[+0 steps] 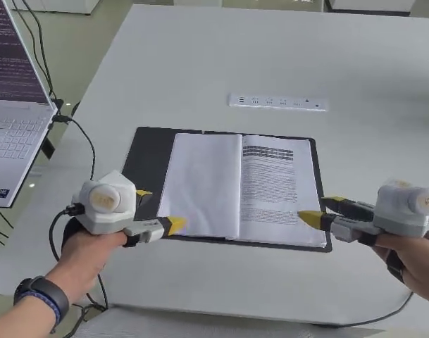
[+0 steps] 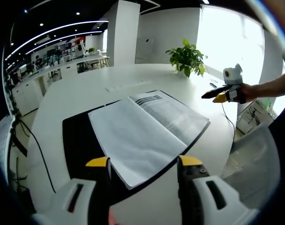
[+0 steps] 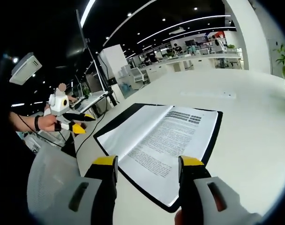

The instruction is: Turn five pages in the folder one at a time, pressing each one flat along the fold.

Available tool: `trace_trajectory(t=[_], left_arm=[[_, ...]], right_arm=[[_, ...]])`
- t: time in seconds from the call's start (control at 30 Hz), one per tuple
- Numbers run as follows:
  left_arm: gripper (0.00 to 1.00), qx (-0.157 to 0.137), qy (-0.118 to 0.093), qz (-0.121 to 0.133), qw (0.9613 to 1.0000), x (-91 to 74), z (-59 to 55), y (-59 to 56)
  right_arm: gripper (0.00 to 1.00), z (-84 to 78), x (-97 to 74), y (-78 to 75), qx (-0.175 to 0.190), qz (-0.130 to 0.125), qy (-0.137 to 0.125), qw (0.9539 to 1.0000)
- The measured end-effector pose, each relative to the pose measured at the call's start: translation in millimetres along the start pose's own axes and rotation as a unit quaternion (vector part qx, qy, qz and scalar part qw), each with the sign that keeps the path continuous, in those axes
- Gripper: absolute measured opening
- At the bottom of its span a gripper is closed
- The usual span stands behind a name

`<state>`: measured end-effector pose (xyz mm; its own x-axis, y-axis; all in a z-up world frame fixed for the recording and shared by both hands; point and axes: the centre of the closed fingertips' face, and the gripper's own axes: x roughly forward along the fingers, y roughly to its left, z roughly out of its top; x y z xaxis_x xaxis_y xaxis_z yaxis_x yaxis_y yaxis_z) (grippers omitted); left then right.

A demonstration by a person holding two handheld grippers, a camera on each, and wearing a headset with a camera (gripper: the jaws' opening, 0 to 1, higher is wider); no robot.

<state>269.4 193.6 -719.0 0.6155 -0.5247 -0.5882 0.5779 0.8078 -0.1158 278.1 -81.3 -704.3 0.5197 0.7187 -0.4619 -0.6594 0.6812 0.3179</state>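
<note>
Black rectangular folder (image 1: 147, 162), smooth white pages (image 1: 200, 183) flat; yellow-tipped left gripper (image 2: 144, 161), right gripper (image 3: 149, 161) both agape.

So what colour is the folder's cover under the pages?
Black. The flat black folder cover shows best in the head view.

white table (image 1: 270, 56), open office, ceiling strip lights (image 3: 189, 30).

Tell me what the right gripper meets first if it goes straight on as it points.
Probably the printed right-hand page of the open folder, near its edge: the right gripper, jaws open, aims across it. Height above it is unclear.
</note>
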Motion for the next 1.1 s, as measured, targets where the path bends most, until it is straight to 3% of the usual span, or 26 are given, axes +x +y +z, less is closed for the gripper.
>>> trace_trajectory(t=[0.27, 0.53, 0.83, 1.1], left_arm=[[0.61, 0.012, -0.019, 0.008, 0.9997, -25.9, 10.8, 2.7], [0.67, -0.005, -0.04, 0.026, 0.9988, -54.9, 17.0, 4.5], [0.71, -0.008, -0.053, 0.04, 0.9978, -73.1, 19.2, 0.5], [0.71, -0.022, -0.051, 0.048, 0.9973, -73.0, 13.4, 2.6]], right_arm=[[0.61, 8.2, -37.3, -1.5, -0.03, -0.033, -0.015, 0.9989], [0.7, 3.7, -61.8, -0.3, -0.046, -0.06, -0.012, 0.9971], [0.73, -13.7, -65.5, 10.0, -0.052, -0.068, 0.004, 0.9963], [0.73, -21.4, -61.0, 15.7, -0.046, -0.064, 0.01, 0.9969]])
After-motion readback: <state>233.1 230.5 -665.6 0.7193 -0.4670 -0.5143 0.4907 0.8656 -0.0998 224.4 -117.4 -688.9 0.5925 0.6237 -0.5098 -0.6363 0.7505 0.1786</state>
